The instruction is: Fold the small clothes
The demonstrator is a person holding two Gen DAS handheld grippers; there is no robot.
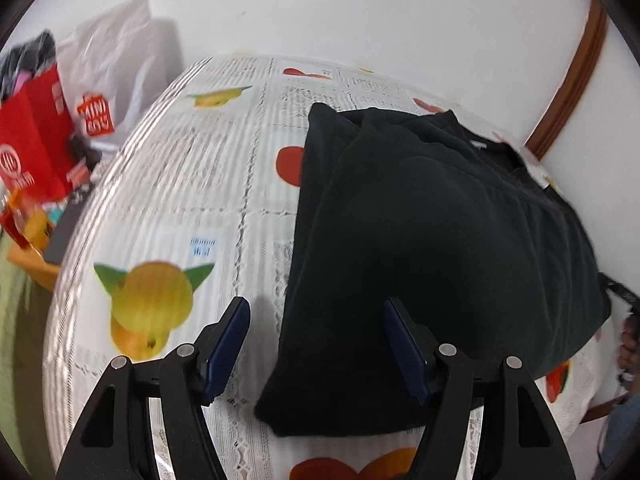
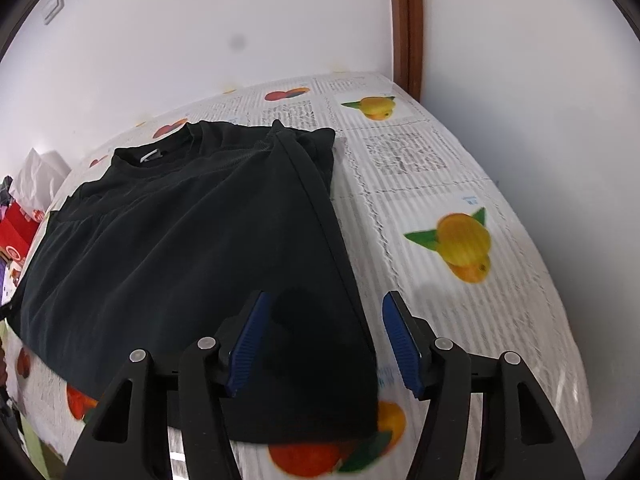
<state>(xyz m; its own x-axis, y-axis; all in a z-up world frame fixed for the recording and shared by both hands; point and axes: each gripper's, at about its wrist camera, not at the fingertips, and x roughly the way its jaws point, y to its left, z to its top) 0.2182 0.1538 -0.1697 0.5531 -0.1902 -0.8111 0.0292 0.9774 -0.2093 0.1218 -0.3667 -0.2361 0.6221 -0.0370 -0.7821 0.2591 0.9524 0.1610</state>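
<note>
On the table (image 2: 500,184) the shirt (image 2: 192,240) lies flat, both sides folded inward — a narrow strip ready for the crosswise fold. Left gripper (image 1: 316,344) and right gripper (image 2: 324,344) hover over its near hem corners, jaws wide apart and empty — judged positioned to pinch the hem.

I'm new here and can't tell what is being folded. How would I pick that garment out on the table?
Find the table under the white tablecloth printed with fruit pictures and newsprint. On it lies the black short-sleeved T-shirt, both sides already folded inward, collar toward the wall. It is the only dark, plain thing on that bright cloth, lying in front of the open left gripper and open right gripper.
</note>
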